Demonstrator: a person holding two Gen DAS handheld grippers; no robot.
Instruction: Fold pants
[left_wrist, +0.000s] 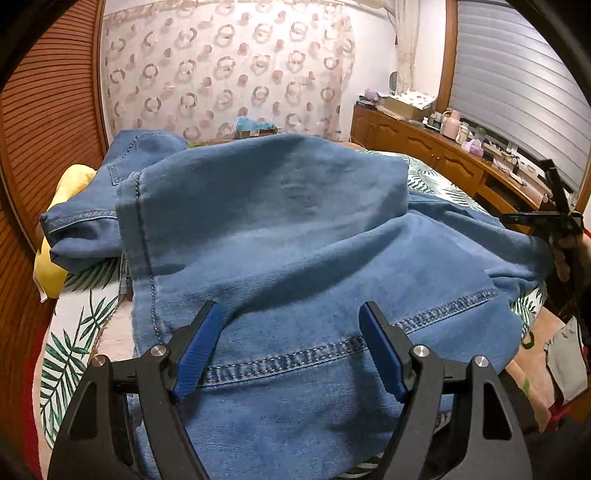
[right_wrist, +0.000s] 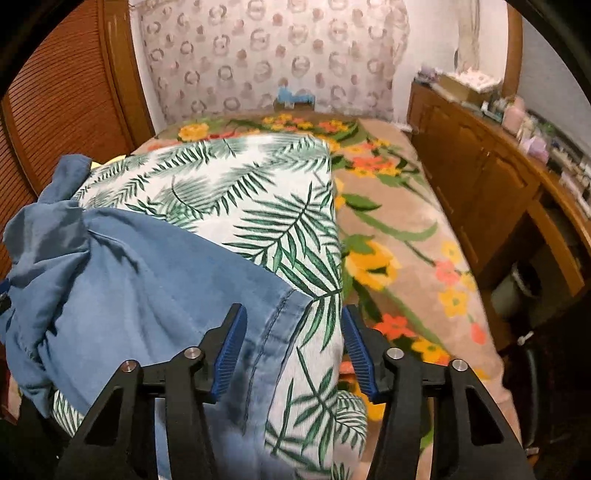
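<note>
Left gripper (left_wrist: 290, 347) hangs over the pants (left_wrist: 280, 229) w/ both blue ribbed pads spread wide, nothing pinched between them; the denim just lies under the gap. Right gripper (right_wrist: 293, 345) is also unclenched, pads apart, straddling the pants' stitched edge (right_wrist: 273, 332) & the leaf-print cloth (right_wrist: 258, 206) below, gripping neither. No earlier view to compare.

Pants: blue denim, soft & rumpled, bunched into a loose heap on the leaf-print cloth, which covers part of the bed. Double rows of lighter stitching run along a hem (left_wrist: 332, 350) near the left pads; another seam runs down the left side. In the right wrist view the fabric knots up into a wrinkled lump at the left edge.

Leaf-print cloth is white w/ green fern fronds, smooth, rounded over something padded. Under it, a fuzzy tan blanket (right_wrist: 406, 236) w/ yellow, orange & green flowers. A yellow soft thing (left_wrist: 55, 266) pokes out beside the pants.

Containers: a cardboard box (left_wrist: 256, 129) at the far end of the bed holds something light blue; can't tell what. A wooden cabinet (left_wrist: 417, 144) w/ arched door panels carries a spotted box, a pink flask & small bottles. Slatted wooden door (left_wrist: 48, 122) on the left.
</note>
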